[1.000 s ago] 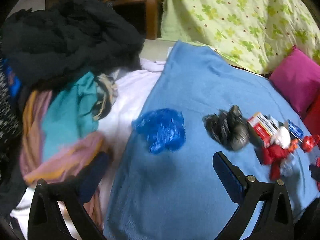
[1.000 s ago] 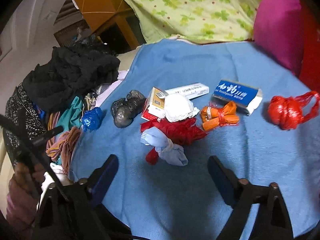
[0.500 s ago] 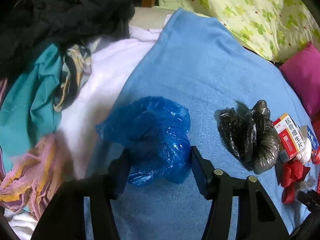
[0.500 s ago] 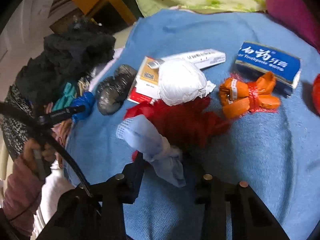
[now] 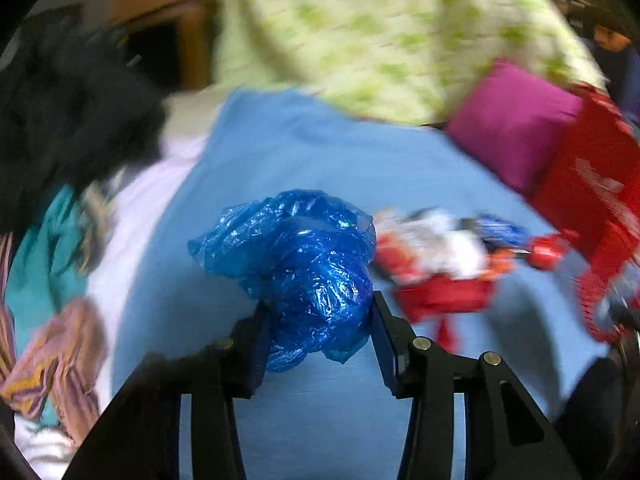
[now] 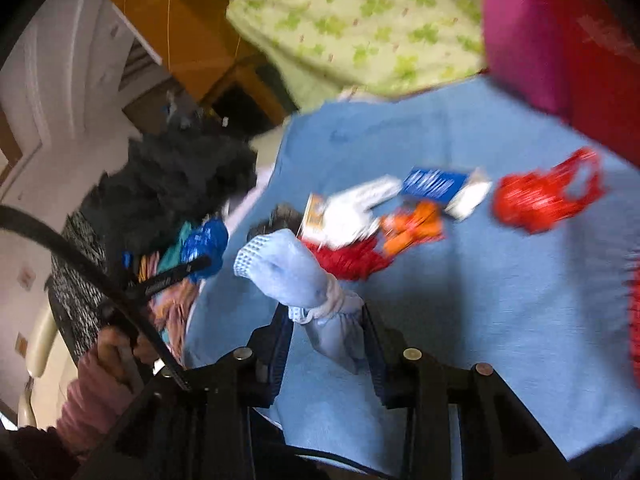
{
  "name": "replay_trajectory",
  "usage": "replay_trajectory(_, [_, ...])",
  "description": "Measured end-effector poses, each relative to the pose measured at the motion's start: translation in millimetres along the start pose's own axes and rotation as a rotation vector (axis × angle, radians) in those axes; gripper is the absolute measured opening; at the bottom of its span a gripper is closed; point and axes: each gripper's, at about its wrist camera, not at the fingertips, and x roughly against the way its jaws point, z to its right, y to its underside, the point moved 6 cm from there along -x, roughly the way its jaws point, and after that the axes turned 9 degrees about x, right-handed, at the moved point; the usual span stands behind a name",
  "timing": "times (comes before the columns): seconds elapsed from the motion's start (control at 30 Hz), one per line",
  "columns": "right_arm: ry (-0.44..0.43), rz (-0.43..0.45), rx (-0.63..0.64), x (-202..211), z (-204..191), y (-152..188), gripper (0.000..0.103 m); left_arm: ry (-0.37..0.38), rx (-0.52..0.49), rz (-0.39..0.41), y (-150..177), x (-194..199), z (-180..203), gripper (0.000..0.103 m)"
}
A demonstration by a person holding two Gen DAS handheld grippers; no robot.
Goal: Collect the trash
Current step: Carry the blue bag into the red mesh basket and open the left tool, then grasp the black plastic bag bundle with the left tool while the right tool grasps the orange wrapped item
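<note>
**Both grippers clamped on trash above the blue blanket**

While the background smears with motion blur, the left gripper (image 5: 318, 316) stands out sharply: its two fingers are closed against the sides of a crumpled blue plastic bag (image 5: 296, 260), which bulges up and out between them. From the right wrist camera the same bag (image 6: 204, 246) shows at the left, beside a heap of dark and coloured clothes (image 6: 168, 184).

Further right, the right gripper (image 6: 326, 328) pinches a pale blue wad (image 6: 292, 276) — bag or cloth, I cannot tell — by its gathered neck, the rounded end sticking up beyond the fingertips.

Beyond it the rest of the litter lies on the blue blanket (image 6: 500, 320): a crumpled red bag (image 6: 352, 260), a white bundle (image 6: 348, 216), an orange bundle (image 6: 416, 226), a blue and white box (image 6: 444, 186) and, well apart at the right, a knotted red bag (image 6: 540, 200). Behind them lie a green-patterned quilt (image 6: 360, 28) and a magenta pillow (image 6: 516, 32).
</note>
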Motion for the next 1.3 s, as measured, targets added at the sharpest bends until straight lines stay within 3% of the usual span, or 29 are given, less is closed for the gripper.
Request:
replay_trajectory(0.1, [0.056, 0.084, -0.057, 58, 28, -7, 0.037, 0.124, -0.126, 0.04, -4, 29, 80, 0.047])
replay_trajectory(0.3, [0.211, 0.227, -0.186, 159, 91, -11, 0.037, 0.351, -0.298, 0.039, -4, 63, 226, 0.048])
replay_trajectory(0.53, [0.282, 0.318, -0.367, 228, 156, 5, 0.04, 0.482, -0.415, -0.024, 10, 58, 355, 0.049])
replay_trajectory(0.7, [0.267, 0.346, -0.455, 237, 183, 16, 0.04, 0.522, -0.486, -0.086, 31, 49, 426, 0.052])
replay_trajectory(0.77, [0.26, 0.347, -0.492, 237, 195, 18, 0.053, 0.53, -0.509, -0.104, 37, 42, 442, 0.054])
replay_trajectory(0.8, [0.255, 0.355, -0.511, 238, 199, 20, 0.066, 0.52, -0.519, -0.105, 39, 38, 448, 0.058])
replay_trajectory(0.83, [0.255, 0.362, -0.525, 242, 204, 27, 0.069, 0.506, -0.532, -0.104, 41, 32, 454, 0.059])
replay_trajectory(1.03, [0.247, 0.416, -0.486, 252, 200, 29, 0.069, 0.481, -0.502, -0.091, 39, 28, 441, 0.061])
replay_trajectory(1.17, [0.215, 0.446, -0.41, 253, 175, 16, 0.069, 0.443, -0.431, -0.036, 26, 32, 398, 0.064])
replay_trajectory(1.3, [0.18, 0.44, -0.285, 244, 133, 0, 0.069, 0.333, -0.356, 0.043, 15, 44, 321, 0.066])
